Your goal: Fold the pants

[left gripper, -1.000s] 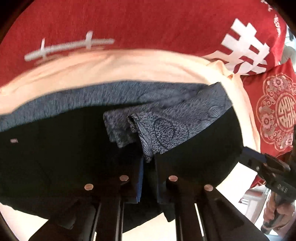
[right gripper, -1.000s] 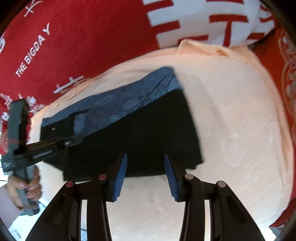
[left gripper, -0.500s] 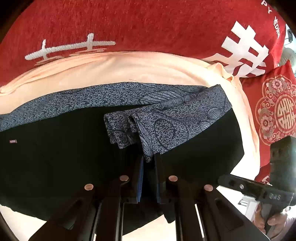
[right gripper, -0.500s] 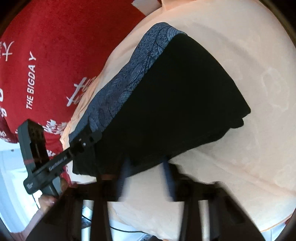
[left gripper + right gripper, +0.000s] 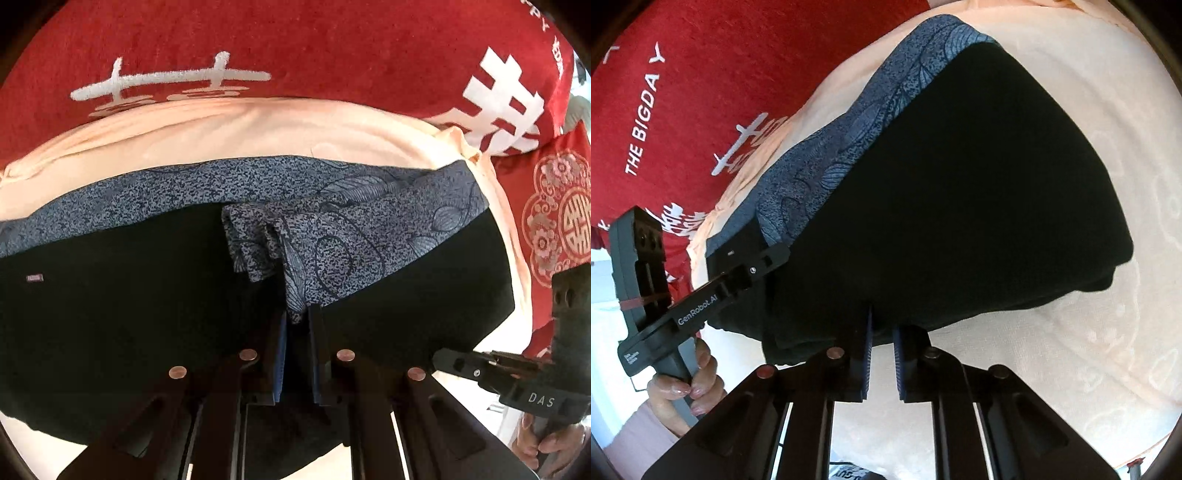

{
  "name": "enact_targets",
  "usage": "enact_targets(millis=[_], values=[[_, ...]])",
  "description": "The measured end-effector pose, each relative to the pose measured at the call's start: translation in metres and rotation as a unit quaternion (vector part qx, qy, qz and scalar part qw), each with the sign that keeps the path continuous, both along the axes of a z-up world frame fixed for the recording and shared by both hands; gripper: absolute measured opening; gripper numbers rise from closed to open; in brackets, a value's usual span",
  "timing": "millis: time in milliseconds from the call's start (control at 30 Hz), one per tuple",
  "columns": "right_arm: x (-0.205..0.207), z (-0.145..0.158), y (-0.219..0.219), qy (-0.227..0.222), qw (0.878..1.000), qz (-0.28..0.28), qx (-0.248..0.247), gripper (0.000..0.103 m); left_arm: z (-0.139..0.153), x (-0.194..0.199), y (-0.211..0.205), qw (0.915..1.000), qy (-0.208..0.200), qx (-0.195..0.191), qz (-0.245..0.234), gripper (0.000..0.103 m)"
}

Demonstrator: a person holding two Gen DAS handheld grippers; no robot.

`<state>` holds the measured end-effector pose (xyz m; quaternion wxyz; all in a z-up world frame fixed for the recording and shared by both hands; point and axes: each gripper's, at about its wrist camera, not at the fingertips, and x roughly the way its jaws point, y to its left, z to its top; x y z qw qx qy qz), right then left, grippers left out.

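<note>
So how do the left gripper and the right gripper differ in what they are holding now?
The left gripper pinches a bunched fold of the pants' grey patterned fabric, lifted over the black part; the right gripper clamps the plain black edge of the pants near the peach cover. The left gripper's fabric is crumpled; the right gripper's lies smooth. Both are shut on the same garment.

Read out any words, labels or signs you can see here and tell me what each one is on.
"THE BIGDA Y": red cloth.
"GenRobot.AI": left gripper; small print at its end is too small to read.
"DAS": right gripper.
White double-happiness sign: red cloth.
Same sign in an ornate medallion: red cushion.
Small tag on pants: unreadable.
</note>
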<state>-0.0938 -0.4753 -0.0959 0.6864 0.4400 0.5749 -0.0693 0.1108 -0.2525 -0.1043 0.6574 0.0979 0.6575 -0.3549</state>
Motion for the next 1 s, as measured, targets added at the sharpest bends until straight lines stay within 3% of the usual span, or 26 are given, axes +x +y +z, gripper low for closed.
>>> enact_targets(millis=[67,200,400,567,667,733,900,1000], values=[[-0.004,0.005,-0.002,0.003,1.000,0.003,0.006,0.018,0.007,-0.001,0.002,0.9999,0.001,0.000,0.015,0.019],[-0.010,0.023,-0.006,-0.004,1.000,0.023,-0.009,0.020,0.027,-0.002,0.012,0.9992,-0.014,-0.005,0.037,0.068],[-0.023,0.042,-0.012,-0.019,0.999,0.036,-0.027,0.020,0.032,0.002,0.010,0.9990,0.012,-0.034,0.026,0.068],[-0.030,0.043,-0.015,-0.021,0.999,0.023,-0.022,0.020,0.037,-0.009,-0.005,0.9970,0.041,-0.065,-0.010,0.068],[-0.028,0.039,-0.013,-0.018,0.999,0.025,-0.020,0.020,0.031,-0.014,-0.010,0.9958,0.062,-0.062,-0.026,0.066],[-0.026,0.036,-0.012,-0.016,0.999,0.024,-0.018,0.020,0.024,-0.017,-0.011,0.9947,0.075,-0.062,-0.034,0.045],[-0.027,0.033,-0.013,-0.015,1.000,0.016,-0.013,0.020,0.009,-0.020,-0.013,0.9905,0.116,-0.063,-0.037,0.011],[-0.028,0.035,-0.014,-0.017,1.000,0.017,-0.014,0.020,0.014,-0.021,-0.014,0.9923,0.106,-0.055,-0.030,0.011]])
